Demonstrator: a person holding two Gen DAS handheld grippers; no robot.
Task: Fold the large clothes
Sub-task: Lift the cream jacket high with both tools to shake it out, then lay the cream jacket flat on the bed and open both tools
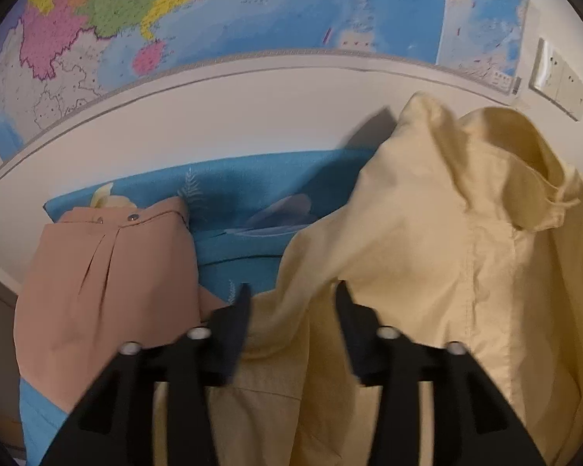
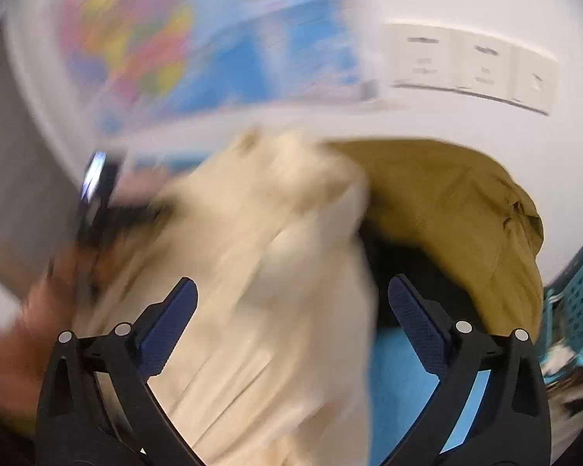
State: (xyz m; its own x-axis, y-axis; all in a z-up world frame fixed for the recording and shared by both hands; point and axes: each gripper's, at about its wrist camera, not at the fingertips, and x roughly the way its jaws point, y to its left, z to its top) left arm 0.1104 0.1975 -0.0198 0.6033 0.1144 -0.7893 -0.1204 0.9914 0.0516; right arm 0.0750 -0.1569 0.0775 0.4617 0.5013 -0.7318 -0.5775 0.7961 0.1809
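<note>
- Pale yellow shirt (image 1: 439, 233) is lying in a crumpled heap, collar up at about 1 o'clock in the left wrist view, placket running down toward 5 o'clock; no flat fold is showing on it yet.
- Left tongs (image 1: 293, 303) are standing partly apart, yellow cloth lying between the jaws but the pads aren't pressing on it — reading this as a loose, non-gripping state.
- Right tongs (image 2: 293, 291) are standing wide, the same shirt (image 2: 260, 272) draping between and below them, nothing pinched; this view is heavily blurred.
- Tan pleated garment (image 1: 108, 279) is sitting at 9 o'clock, looking already folded and set aside, so judging one item done.
- Mustard garment (image 2: 458, 217) is piling at 2 o'clock of the right view, unfolded, probably waiting.
- Everything is resting on a blue patterned bed sheet (image 1: 248, 198), wall map (image 1: 213, 11) behind.
- Judging progress: early-to-middle; the shirt needs spreading, then sleeves and body folding.
</note>
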